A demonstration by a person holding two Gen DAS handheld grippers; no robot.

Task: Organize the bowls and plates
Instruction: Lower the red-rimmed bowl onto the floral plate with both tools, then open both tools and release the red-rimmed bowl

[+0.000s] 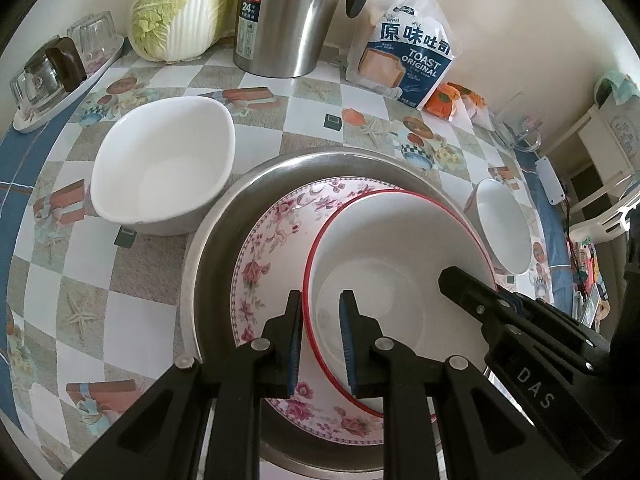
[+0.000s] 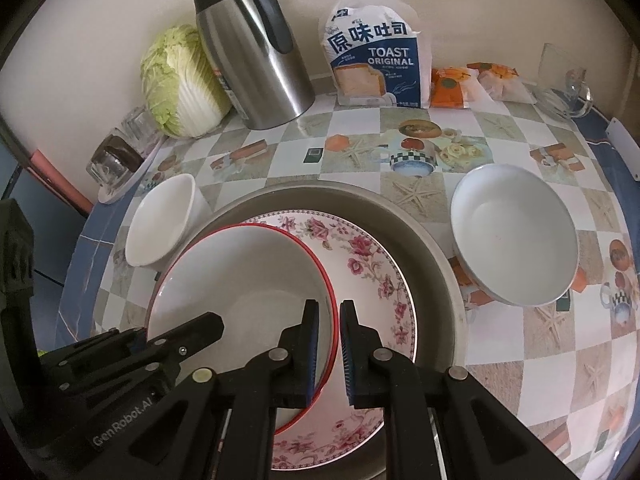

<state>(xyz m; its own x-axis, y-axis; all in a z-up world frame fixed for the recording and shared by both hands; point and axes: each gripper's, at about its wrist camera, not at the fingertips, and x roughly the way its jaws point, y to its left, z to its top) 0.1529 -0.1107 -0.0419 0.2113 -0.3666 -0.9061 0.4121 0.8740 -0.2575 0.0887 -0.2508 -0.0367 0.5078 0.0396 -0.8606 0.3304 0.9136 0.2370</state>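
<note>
Two handheld claws are gripping one red-rimmed bowl (image 1: 384, 256) from opposite sides. This bowl is sitting on a floral plate (image 1: 272, 240), off-centre toward the right claw's side, and the plate is lying inside a large steel basin (image 1: 224, 216) on a checkered worktop (image 1: 132, 320).

The left claw (image 1: 320, 336) is pinching the bowl's rim, one finger outside over the floral plate and one inside the bowl, with the red edge running between the blue pads. The right claw (image 2: 329, 344) is doing the same on the opposite rim, its jaws nearly closed on the thin wall. Each claw is showing in the other's camera view, reaching in over the bowl.

Beside the basin, on the left claw's side, a deep white bowl (image 1: 160, 168) is standing upright on the worktop. On the right claw's side, a shallower white bowl (image 2: 516, 236) is resting near the basin, apart from it.

Beyond the basin, against the wall, a napa cabbage (image 2: 180, 80), a steel thermos jug (image 2: 256, 52) and a bag of toast bread (image 2: 372, 60) are standing in a row.
</note>
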